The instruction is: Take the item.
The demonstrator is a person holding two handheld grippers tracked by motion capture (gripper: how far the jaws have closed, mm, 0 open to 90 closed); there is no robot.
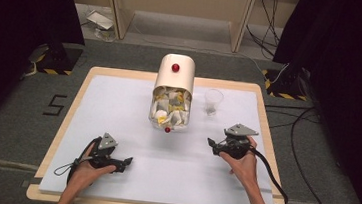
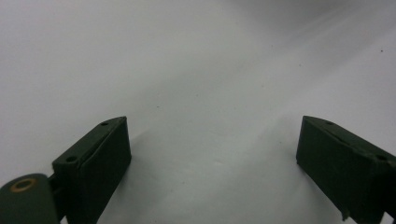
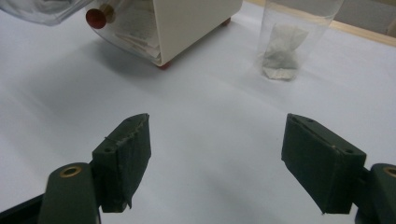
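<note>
A cream box (image 1: 174, 76) with a red knob on top lies at the back middle of the white table (image 1: 113, 105). Its clear front lid (image 1: 169, 113) shows several tea bags inside and carries a second red knob (image 1: 167, 130). To the right of the box a clear cup (image 1: 213, 101) stands upright with one tea bag in it. My right gripper (image 1: 211, 144) hovers in front of the cup, open and holding nothing. In the right gripper view the box (image 3: 196, 23) and the cup (image 3: 289, 42) lie beyond the open right gripper (image 3: 217, 135). My left gripper (image 1: 127, 163) rests open at the front left; the left gripper (image 2: 212, 140) has bare table between its jaws.
The wooden table edge (image 1: 267, 125) runs close to the right hand. Cables (image 1: 305, 144) trail over the floor at the right. Dark curtains hang on both sides, and a wooden frame (image 1: 177, 11) stands behind the table.
</note>
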